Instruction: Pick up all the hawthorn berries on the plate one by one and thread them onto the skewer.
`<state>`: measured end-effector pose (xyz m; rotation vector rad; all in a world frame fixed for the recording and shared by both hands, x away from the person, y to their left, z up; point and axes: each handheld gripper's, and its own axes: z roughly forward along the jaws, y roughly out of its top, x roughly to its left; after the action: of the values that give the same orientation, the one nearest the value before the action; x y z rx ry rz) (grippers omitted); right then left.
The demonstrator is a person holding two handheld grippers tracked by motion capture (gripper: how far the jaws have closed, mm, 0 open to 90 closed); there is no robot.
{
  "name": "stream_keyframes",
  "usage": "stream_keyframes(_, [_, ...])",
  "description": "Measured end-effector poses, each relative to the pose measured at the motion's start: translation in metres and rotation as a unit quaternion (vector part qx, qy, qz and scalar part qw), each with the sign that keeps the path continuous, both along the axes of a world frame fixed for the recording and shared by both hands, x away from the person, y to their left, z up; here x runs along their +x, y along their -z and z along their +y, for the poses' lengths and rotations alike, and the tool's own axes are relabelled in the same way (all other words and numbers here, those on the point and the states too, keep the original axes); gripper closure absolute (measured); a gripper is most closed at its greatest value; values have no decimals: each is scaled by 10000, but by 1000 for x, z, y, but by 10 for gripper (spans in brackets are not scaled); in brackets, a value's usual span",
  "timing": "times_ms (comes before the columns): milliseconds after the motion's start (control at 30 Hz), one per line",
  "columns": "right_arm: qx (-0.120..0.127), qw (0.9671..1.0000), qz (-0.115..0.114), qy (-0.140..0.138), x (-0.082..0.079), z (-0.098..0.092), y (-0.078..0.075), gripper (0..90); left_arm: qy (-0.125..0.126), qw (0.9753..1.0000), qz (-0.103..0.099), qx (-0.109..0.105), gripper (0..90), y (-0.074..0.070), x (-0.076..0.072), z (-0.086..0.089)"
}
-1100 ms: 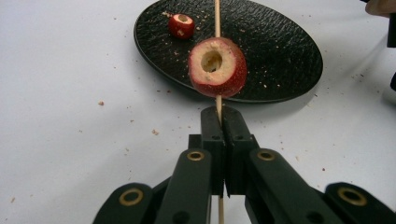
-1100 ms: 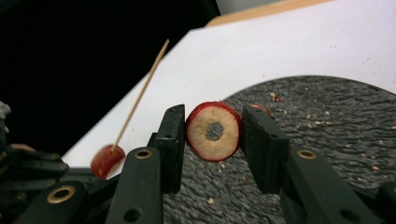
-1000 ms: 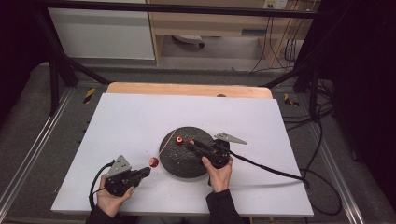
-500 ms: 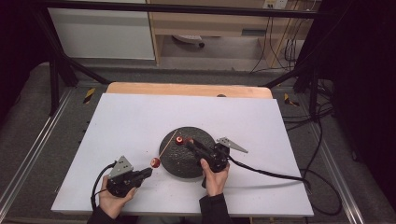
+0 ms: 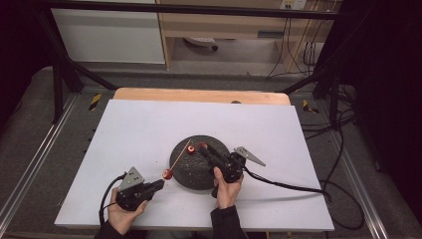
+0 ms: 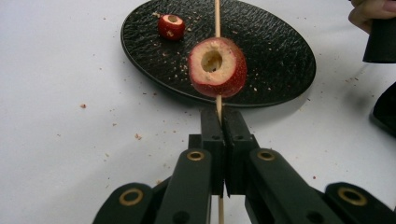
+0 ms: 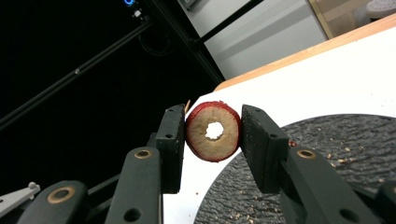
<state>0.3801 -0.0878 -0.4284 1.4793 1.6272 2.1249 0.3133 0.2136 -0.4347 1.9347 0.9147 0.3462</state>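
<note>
Matt black plastic on the left gripper [image 6: 223, 140], brass-coloured metal rivets glinting at the joints, clamped on a thin, pale wooden skewer [image 6: 217, 16] run through a cored red fruit slice [image 6: 217, 68] with glossy skin and dry, crumbly cut flesh. Same matt black plastic on the right gripper [image 7: 212, 140], pinching another cored red fruit ring [image 7: 214, 131], skin shiny, flesh rough. Round black plate [image 6: 275, 56], pebbled and faintly sheeny, on a smooth matt white tabletop [image 5: 144, 129] edged in bare light wood.

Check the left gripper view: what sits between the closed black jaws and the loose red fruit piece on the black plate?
In the left gripper view, a cored red fruit ring threaded on the thin wooden skewer sits there, above the round black plate's near rim; the loose red fruit piece lies beyond.
</note>
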Motion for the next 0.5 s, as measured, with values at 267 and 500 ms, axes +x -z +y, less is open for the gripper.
stream_keyframes(267, [114, 9999, -31, 64, 8, -2, -4, 617, -3, 10000, 19, -29, 884, 1, 0, -4])
stream_keyframes(500, [250, 9995, -39, 172, 15, -2, -5, 617, -10, 10000, 24, -62, 885, 1, 0, -5])
